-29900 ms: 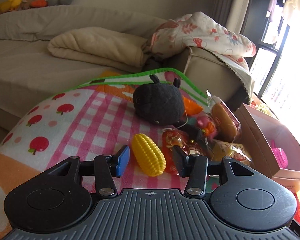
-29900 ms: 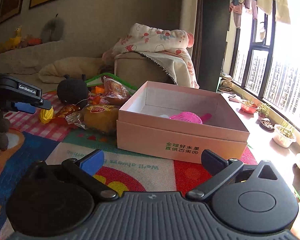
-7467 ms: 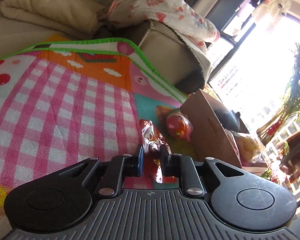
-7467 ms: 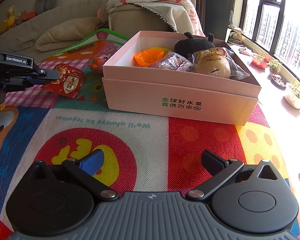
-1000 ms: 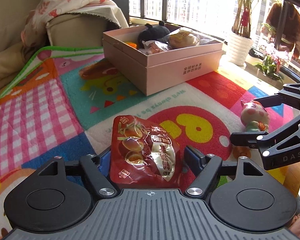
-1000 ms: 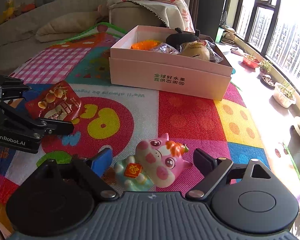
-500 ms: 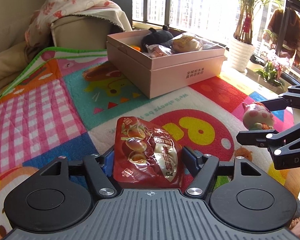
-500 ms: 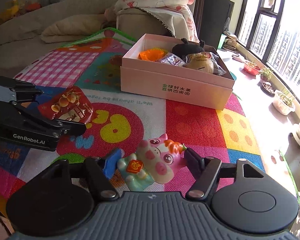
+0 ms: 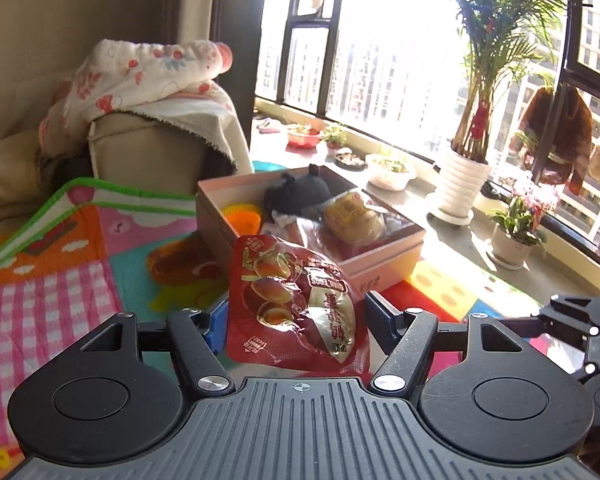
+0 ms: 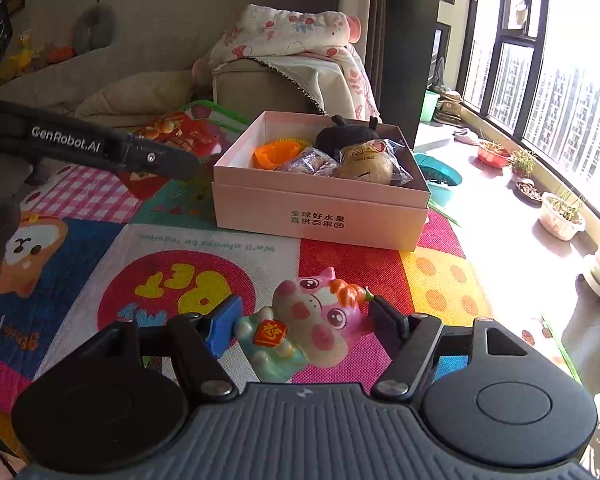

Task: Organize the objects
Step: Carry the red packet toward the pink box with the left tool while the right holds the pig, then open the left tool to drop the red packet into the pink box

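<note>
My left gripper (image 9: 296, 316) is shut on a red snack packet (image 9: 296, 300) and holds it up in the air, short of the pink box (image 9: 380, 268). The box also shows in the right wrist view (image 10: 320, 208); it holds a black plush (image 10: 348, 136), an orange toy (image 10: 278, 152) and wrapped buns (image 10: 366, 164). My right gripper (image 10: 304, 326) is shut on a pink pig figurine (image 10: 316, 328), low over the play mat (image 10: 180, 280). The left gripper's arm (image 10: 100, 148) reaches in from the left of the right wrist view.
A sofa arm with a floral blanket (image 10: 296, 48) stands behind the box. Potted plants (image 9: 464, 184) line the sill by the window on the right. A teal bowl (image 10: 440, 176) lies beyond the box.
My left gripper has lifted the red packet off the mat and brought it nearer the box. My right gripper has closed on the pig figurine.
</note>
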A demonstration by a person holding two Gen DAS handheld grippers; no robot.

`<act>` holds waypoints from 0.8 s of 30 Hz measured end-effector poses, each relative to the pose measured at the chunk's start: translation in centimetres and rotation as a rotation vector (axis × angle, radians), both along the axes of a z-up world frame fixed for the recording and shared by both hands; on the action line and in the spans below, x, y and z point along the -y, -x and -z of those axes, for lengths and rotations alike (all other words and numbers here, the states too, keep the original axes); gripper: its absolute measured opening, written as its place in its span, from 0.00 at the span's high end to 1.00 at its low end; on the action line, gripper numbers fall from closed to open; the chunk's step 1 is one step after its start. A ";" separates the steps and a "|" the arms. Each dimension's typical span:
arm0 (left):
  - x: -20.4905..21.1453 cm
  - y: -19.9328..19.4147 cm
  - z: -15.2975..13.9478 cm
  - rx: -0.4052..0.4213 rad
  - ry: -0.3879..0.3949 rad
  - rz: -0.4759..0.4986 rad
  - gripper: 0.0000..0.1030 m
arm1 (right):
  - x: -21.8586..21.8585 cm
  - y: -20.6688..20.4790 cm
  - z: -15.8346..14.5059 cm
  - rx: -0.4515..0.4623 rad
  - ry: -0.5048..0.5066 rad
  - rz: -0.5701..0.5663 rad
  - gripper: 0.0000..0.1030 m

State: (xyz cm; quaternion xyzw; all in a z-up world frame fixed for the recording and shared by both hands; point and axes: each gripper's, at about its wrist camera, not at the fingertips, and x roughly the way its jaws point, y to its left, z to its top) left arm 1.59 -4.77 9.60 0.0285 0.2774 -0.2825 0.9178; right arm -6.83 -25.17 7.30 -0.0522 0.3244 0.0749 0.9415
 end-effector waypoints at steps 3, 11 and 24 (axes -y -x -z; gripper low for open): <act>2.1 -3.8 -1.9 0.064 0.081 -0.028 0.29 | 0.6 -0.4 -0.3 0.025 -0.017 0.017 0.32; 6.6 -10.3 3.6 -0.031 -0.002 -0.132 0.29 | 2.1 -1.2 0.2 0.023 -0.041 0.058 0.32; 7.5 -10.3 2.4 0.019 -0.047 -0.074 0.30 | 1.2 -3.2 1.9 -0.046 -0.077 0.036 0.32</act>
